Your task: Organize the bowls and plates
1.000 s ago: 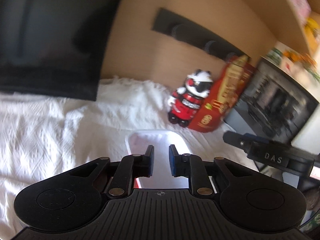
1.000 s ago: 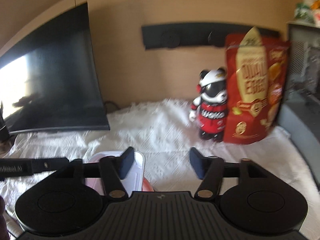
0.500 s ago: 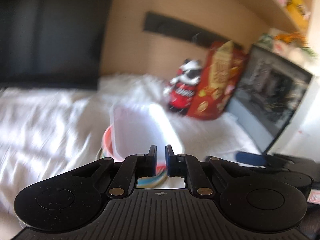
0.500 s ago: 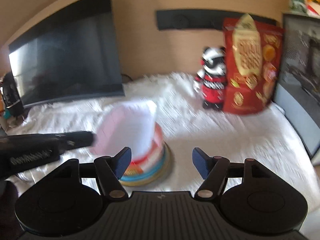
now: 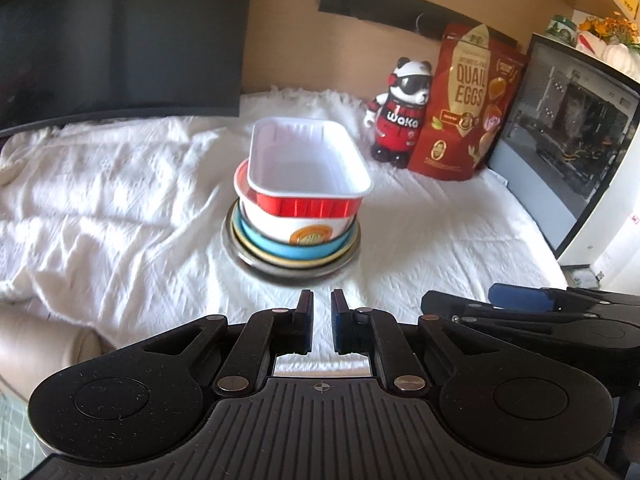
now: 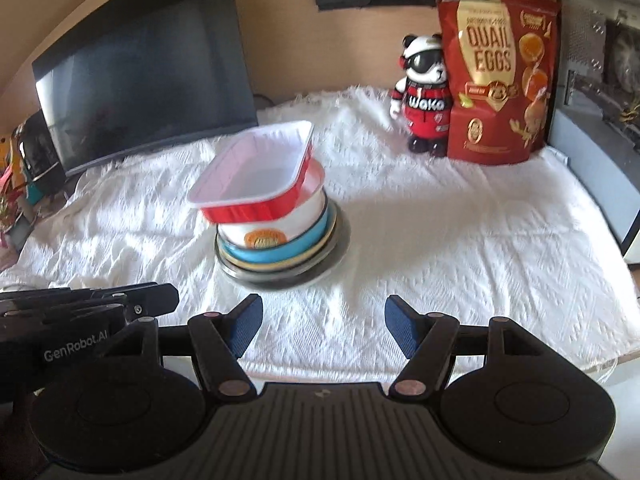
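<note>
A stack of dishes stands on the white cloth (image 5: 120, 208): a red rectangular tray with a white inside (image 5: 306, 164) on top, resting tilted in a white bowl with a red rim (image 5: 292, 226), over a blue bowl (image 5: 296, 250) and a grey plate (image 5: 256, 262). The stack shows in the right wrist view too, with the tray (image 6: 256, 176) askew. My left gripper (image 5: 321, 314) is nearly shut and empty, short of the stack. My right gripper (image 6: 322, 324) is open and empty, near the table's front edge.
A dark monitor (image 5: 120, 36) stands at the back left. A panda figure (image 5: 402, 114) and a red quail-egg bag (image 5: 468, 104) stand at the back right beside a computer case (image 5: 568, 140). The cloth hangs over the table's front edge (image 6: 520, 364).
Both grippers have pulled back from the stack toward the front edge. The left gripper, close over the tray before, now sits clear of it, and the tray rests on the stack.
</note>
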The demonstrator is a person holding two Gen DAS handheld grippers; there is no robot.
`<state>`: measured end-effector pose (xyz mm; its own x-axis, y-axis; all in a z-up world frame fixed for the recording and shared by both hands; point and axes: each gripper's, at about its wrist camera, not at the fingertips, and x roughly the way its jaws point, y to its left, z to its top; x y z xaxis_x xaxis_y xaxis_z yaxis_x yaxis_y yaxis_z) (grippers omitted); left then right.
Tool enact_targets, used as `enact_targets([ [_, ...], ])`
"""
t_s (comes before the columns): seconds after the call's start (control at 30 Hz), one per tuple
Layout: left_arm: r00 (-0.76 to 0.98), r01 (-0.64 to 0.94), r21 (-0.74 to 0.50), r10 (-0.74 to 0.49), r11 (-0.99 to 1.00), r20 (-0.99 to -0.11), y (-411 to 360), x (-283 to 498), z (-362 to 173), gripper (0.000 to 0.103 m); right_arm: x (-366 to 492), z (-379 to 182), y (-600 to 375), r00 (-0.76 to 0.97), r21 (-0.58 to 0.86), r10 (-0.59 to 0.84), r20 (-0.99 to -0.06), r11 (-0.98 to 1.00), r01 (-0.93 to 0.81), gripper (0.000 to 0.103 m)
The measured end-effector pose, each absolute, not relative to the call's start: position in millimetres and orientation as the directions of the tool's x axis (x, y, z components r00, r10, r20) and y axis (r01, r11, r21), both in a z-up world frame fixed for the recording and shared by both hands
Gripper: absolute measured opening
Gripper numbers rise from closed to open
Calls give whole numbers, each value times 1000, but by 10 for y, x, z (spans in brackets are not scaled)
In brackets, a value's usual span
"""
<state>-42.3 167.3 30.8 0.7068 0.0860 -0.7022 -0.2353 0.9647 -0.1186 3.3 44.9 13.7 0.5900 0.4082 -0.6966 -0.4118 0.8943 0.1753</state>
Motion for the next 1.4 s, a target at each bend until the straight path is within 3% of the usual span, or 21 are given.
enact_targets([
  [0.47,662,-267,-109,101,957,-743,1635,-538,247,10,-60,118,435,567,178,421,-708,884,-433,68],
  [1.4,669,-260,-110,97,959,-736,1614,-582,269,10,-85,122,422,559,187,444,-701,870,-456,68],
])
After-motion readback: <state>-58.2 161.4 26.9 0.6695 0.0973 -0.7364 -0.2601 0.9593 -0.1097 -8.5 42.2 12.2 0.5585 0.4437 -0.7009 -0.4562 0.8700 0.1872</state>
